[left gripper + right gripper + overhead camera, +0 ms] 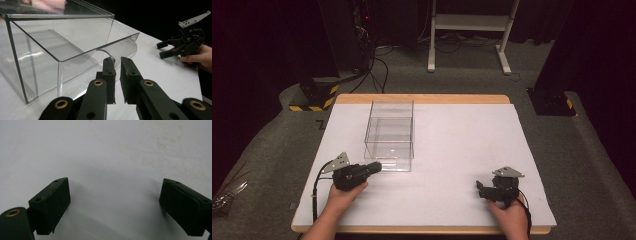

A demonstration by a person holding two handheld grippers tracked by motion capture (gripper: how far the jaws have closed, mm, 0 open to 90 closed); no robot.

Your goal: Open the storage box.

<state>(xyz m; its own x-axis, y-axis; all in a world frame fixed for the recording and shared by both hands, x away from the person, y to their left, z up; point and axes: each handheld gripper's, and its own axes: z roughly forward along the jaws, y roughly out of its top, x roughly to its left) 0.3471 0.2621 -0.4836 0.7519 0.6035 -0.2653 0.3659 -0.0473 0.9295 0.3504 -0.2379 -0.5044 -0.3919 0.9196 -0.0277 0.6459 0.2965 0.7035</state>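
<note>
Clear plastic box (390,135): open-topped, transparent, sitting flat on the white-covered bench (462,150), left of the bench's middle. Seen from the high view, it lies at about 1 o'clock from the left hand-held gripper. In the left gripper view the box (62,45) has thin walls, a rounded lip along its near edge and an inner ledge or divider visible through the walls.

Left hand-held gripper (374,167): held in the person's left hand (346,192) near the front-left part of the bench, pointing toward 3 o'clock, tips just beside the box's near-left corner. Grey three-cornered plate on top; cable trailing toward the bench's front edge. In its own view the left hand-held gripper (118,63) has its jaws drawn nearly together, a narrow slit between them, nothing held; whether the tips touch the box lip cannot be told.

Right hand-held gripper (480,189): held in the person's right hand (507,210) near the front-right of the bench, pointing toward 9 o'clock, well apart from the box. In its own view the right hand-held gripper (113,202) has its jaws spread wide over bare white surface, with nothing between them. The left gripper view shows it (163,50) farther off at upper right, jaws parted.
</note>
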